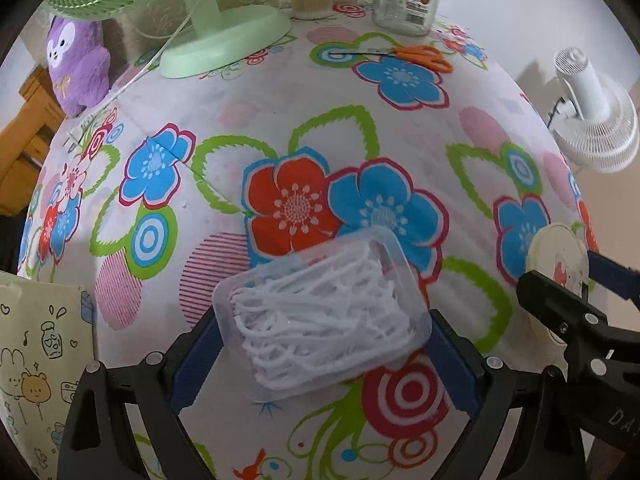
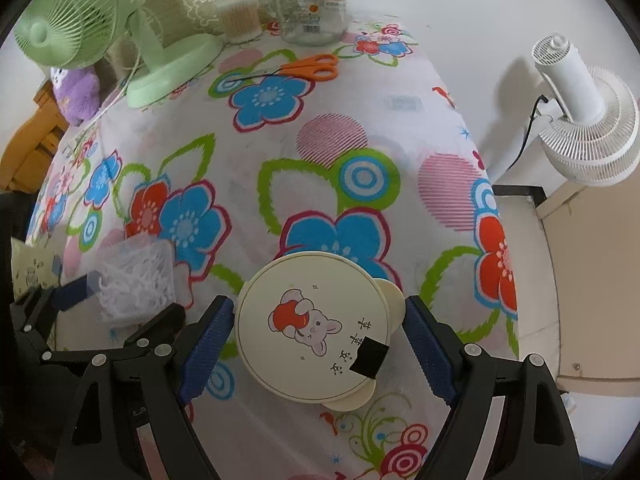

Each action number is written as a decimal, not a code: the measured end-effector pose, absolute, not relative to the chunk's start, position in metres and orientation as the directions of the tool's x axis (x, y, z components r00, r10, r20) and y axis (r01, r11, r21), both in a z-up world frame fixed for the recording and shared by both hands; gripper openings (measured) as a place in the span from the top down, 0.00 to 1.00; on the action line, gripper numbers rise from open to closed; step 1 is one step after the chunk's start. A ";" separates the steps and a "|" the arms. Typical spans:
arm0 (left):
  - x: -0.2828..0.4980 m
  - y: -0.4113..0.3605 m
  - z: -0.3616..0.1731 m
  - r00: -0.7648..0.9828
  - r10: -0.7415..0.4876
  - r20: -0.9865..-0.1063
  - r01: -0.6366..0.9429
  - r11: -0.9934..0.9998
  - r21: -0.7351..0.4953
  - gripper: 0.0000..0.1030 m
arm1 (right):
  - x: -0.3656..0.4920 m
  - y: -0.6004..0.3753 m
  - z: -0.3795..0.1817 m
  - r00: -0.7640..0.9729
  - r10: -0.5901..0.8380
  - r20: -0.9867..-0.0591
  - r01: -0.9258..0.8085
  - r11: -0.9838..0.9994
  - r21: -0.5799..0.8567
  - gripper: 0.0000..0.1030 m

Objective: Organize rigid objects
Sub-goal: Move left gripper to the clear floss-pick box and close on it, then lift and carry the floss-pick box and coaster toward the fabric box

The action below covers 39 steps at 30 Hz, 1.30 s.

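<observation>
Between my left gripper's [image 1: 324, 356] blue pads [image 1: 196, 364] sits a clear plastic box of white floss picks [image 1: 320, 312], tilted, its two ends right against the pads, so I'm grasping it, jaws spread wide around it. It hangs over the near part of the flowered tablecloth [image 1: 280, 128], toward the table's near left corner, and I can't tell whether its underside touches the cloth.

Over on the near right side of the table, my right gripper [image 2: 320, 352] has a round cream lid with a cartoon rabbit holding an apple [image 2: 312, 324] between its blue pads. The left pad [image 2: 208, 348] is against the rim; on the right a small gap shows beside the rim, so I cannot tell for sure that the grip is firm. A piece of black tape [image 2: 370, 354] sits on the lid's near right edge.

At the far edge stand a green desk fan [image 2: 120, 28], a tub of cotton swabs [image 2: 240, 16] and a glass jar with a label [image 2: 310, 0]. Orange scissors [image 2: 304, 66] lie just in front of the jar. A purple plush toy [image 1: 76, 64] sits beyond the far left corner, and a white fan [image 2: 580, 116] stands off the right edge.
</observation>
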<state>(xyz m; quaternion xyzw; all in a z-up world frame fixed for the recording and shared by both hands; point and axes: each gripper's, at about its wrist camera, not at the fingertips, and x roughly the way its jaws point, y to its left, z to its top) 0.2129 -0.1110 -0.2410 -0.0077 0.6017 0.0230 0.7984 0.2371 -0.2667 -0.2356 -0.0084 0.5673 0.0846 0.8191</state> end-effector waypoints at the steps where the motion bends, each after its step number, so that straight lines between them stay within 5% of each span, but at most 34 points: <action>1: 0.215 -0.112 -0.241 0.281 0.030 -0.959 -0.063 0.998 0.013 0.06 | 0.239 -0.268 -0.235 0.343 0.129 -0.930 -0.142 0.986 0.085 0.16; 39: 0.174 -0.101 -0.221 0.316 0.047 -0.947 -0.083 0.996 0.021 0.13 | 0.205 -0.238 -0.219 0.343 0.128 -0.931 -0.180 0.981 0.068 0.16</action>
